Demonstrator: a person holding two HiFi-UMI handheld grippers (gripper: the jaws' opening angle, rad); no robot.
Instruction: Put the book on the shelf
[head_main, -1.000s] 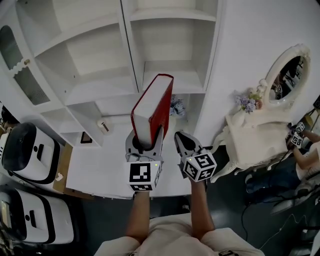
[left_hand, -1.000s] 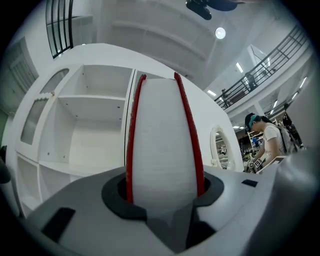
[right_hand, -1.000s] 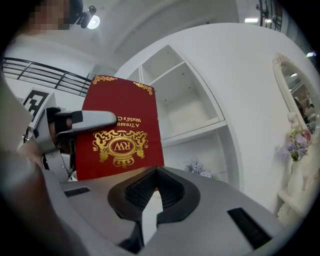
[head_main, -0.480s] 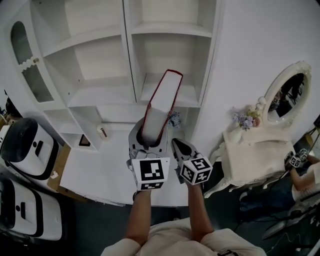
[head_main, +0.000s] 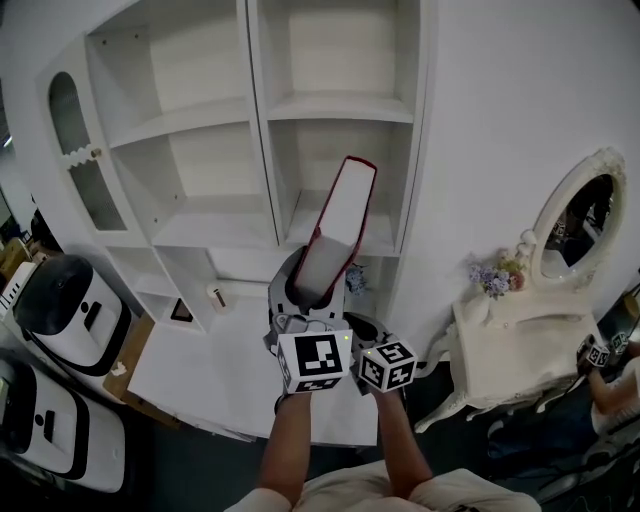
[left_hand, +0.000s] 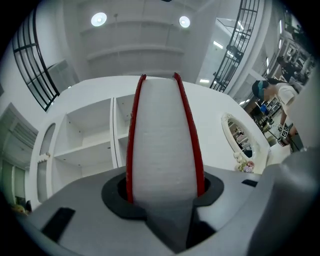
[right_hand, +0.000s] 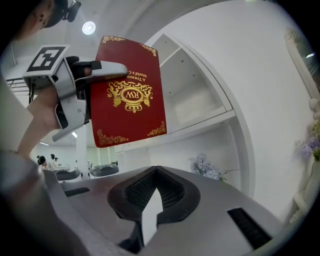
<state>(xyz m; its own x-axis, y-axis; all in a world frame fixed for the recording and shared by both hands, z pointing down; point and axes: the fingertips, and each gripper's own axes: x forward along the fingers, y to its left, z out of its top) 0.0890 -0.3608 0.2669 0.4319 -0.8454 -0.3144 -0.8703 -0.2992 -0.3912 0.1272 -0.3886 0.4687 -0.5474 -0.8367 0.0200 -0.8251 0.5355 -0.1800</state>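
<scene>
A thick book with red covers (head_main: 338, 232) stands on end in my left gripper (head_main: 307, 292), page edges toward me and its top leaning right. It is raised in front of the lower right compartment of the white shelf unit (head_main: 340, 107). In the left gripper view the white page block (left_hand: 162, 145) fills the space between the jaws, which press on both red covers. The right gripper view shows the book's gold-printed cover (right_hand: 129, 95) and the left gripper (right_hand: 75, 85) clamped on its edge. My right gripper (head_main: 358, 328) is shut and empty just right of the left one.
A white desk top (head_main: 220, 370) lies below the shelf unit, with a small flower bunch (head_main: 352, 278) at its back. Right of it stands a white vanity (head_main: 510, 330) with an oval mirror (head_main: 575, 215) and flowers (head_main: 493, 278). White machines (head_main: 65, 310) sit at the left.
My left gripper has lifted the book higher toward the shelf compartments and rolled it, so its top leans right. The right gripper has stayed close beside it.
</scene>
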